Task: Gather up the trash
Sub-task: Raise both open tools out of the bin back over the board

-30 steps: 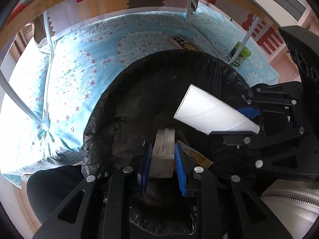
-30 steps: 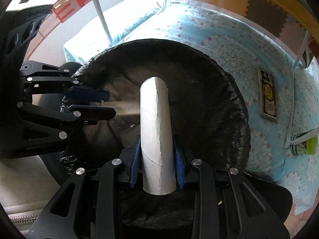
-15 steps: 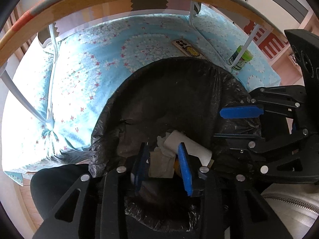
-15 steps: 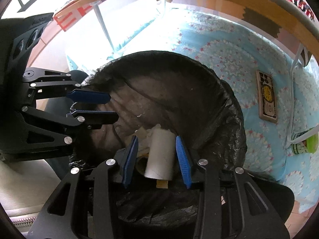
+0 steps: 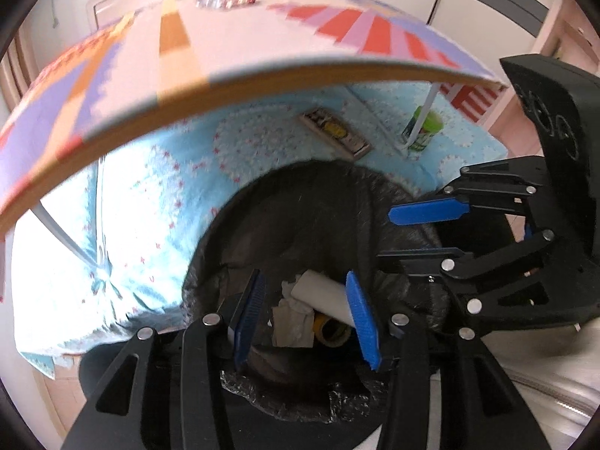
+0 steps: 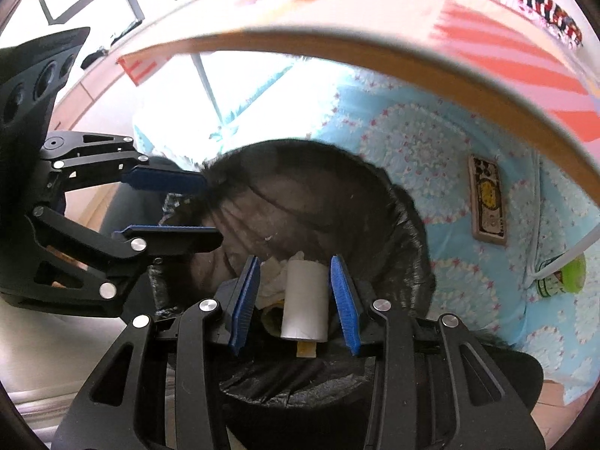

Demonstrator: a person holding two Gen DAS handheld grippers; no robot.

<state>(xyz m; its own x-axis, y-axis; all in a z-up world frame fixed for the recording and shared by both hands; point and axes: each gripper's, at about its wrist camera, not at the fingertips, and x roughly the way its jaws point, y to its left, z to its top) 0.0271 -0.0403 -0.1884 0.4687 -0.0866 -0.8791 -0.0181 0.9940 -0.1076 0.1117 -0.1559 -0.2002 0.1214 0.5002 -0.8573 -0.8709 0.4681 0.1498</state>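
Observation:
A bin lined with a black bag (image 5: 300, 180) (image 6: 378, 195) stands below both grippers. At its bottom lie a white cardboard roll (image 5: 322, 294) (image 6: 303, 300), crumpled tissue (image 5: 292, 322) (image 6: 272, 281) and a yellow tape ring (image 5: 330, 329). My left gripper (image 5: 304, 277) (image 6: 213, 212) hovers above the bin mouth, its jaws opening and holding nothing. My right gripper (image 6: 295, 262) (image 5: 384, 234) hangs beside it over the bin, open, and the roll seen between its pads lies far below them.
The bin sits on a blue flowered mat (image 5: 150, 195) under a table edge (image 5: 262, 86) (image 6: 375, 56). A flat printed box (image 5: 333, 133) (image 6: 487, 198) and a green can (image 5: 423, 131) (image 6: 562, 273) lie on the mat, the can beside a white table leg (image 5: 422, 112).
The left gripper let go of its white wad and the right its cardboard roll; both now lie in the bin. Both grippers have opened and risen.

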